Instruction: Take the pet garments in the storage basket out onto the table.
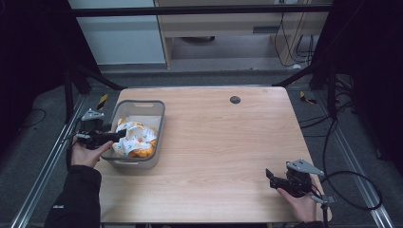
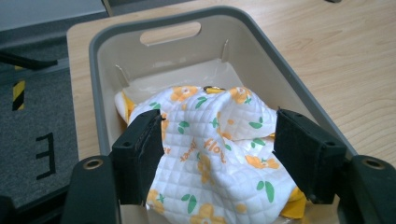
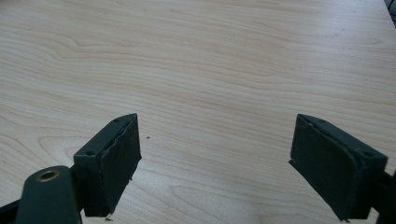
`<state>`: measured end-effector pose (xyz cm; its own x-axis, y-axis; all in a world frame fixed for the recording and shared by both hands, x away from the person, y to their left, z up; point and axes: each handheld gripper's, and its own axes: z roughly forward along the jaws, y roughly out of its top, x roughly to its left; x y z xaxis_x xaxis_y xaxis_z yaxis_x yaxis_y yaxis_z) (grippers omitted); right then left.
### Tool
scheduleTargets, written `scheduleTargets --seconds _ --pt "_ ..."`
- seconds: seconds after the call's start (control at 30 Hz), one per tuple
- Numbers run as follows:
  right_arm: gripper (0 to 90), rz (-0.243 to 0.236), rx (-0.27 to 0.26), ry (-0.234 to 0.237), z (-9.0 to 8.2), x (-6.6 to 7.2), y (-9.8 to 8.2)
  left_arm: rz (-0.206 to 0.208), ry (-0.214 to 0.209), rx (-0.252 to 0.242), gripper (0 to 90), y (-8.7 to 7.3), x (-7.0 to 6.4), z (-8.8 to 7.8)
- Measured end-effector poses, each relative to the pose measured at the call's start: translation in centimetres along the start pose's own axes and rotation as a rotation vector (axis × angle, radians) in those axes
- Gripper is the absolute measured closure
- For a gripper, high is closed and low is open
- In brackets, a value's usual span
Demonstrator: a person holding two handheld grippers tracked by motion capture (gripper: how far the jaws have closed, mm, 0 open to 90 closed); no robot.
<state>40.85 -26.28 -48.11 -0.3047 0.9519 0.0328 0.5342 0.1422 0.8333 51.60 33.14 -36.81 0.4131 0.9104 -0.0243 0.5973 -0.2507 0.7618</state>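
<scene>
A grey plastic basket (image 1: 140, 102) stands at the table's left side, and a quilted white cloth with orange flowers and green leaves (image 1: 135, 140) lies crumpled in it. My left gripper (image 1: 119, 137) reaches over the basket's left wall. In the left gripper view the jaws of my left gripper (image 2: 217, 135) stand wide apart on either side of a raised fold of the cloth (image 2: 210, 140), inside the basket (image 2: 261, 42). My right gripper (image 1: 270, 178) rests open near the table's front right corner. Nothing lies between the jaws of my right gripper (image 3: 215, 149) but bare wood.
The light wooden table (image 1: 214, 142) carries a small black round cap (image 1: 235, 99) near its far edge. Metal rails run along both sides of the table. A cable loops on the floor (image 1: 361, 190) at the right.
</scene>
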Motion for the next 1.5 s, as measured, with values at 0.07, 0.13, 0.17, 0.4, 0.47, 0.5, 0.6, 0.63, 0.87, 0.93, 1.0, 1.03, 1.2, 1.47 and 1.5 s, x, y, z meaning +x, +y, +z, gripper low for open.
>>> scheduleTargets --seconds 0.07,0.13,0.17,0.4,0.47,0.5,0.6,0.63,0.87,0.93,1.0,1.03,1.2,1.47,1.5 --pt "15.9 -0.001 0.001 0.0 0.0 0.0 0.0 0.002 0.001 0.007 32.9 0.0 0.0 0.2" --pt "15.9 -0.003 0.003 0.002 0.1 0.0 0.0 0.005 0.007 0.022 33.2 0.0 0.2 0.7" --pt "15.9 -0.003 0.003 0.002 0.1 0.0 0.0 0.007 0.006 0.027 33.5 0.0 0.2 0.8" --pt "15.9 -0.002 0.016 0.006 0.2 0.0 0.0 0.004 0.0 0.091 33.8 0.1 0.8 2.0" --pt "15.9 -0.001 0.018 0.007 0.3 0.0 0.0 0.005 -0.001 0.107 34.3 0.3 0.9 2.3" --pt "16.0 -0.002 0.018 0.008 0.3 0.0 0.0 0.001 -0.001 0.111 34.6 0.3 0.9 2.4" --pt "16.1 -0.007 0.021 0.009 0.3 0.1 0.0 0.005 0.002 0.129 35.5 0.6 0.9 2.7" --pt "16.1 -0.007 0.023 0.01 0.4 0.1 0.0 0.006 0.004 0.138 35.8 0.7 0.9 2.8" --pt "16.1 -0.011 0.034 0.017 0.4 0.1 -0.1 0.003 0.007 0.179 37.5 0.7 1.1 3.8" --pt "16.2 -0.015 0.034 0.017 0.5 0.1 -0.1 0.002 0.009 0.187 38.2 0.7 1.1 4.1" --pt "16.2 -0.012 0.036 0.017 0.5 0.1 -0.1 0.003 0.007 0.195 39.0 0.7 1.0 4.3" --pt "16.2 -0.012 0.036 0.017 0.5 0.1 -0.1 0.003 0.007 0.195 39.5 0.7 1.0 4.3" --pt "16.2 -0.013 0.044 0.024 0.6 0.2 -0.1 0.031 0.012 0.241 42.1 0.7 0.4 5.2" --pt "16.1 -0.018 0.052 0.03 0.7 0.2 -0.1 0.012 0.001 0.287 49.2 0.4 0.2 6.2" --pt "16.1 -0.019 0.053 0.033 0.7 0.2 -0.1 0.002 -0.005 0.295 50.1 0.3 0.3 6.3"
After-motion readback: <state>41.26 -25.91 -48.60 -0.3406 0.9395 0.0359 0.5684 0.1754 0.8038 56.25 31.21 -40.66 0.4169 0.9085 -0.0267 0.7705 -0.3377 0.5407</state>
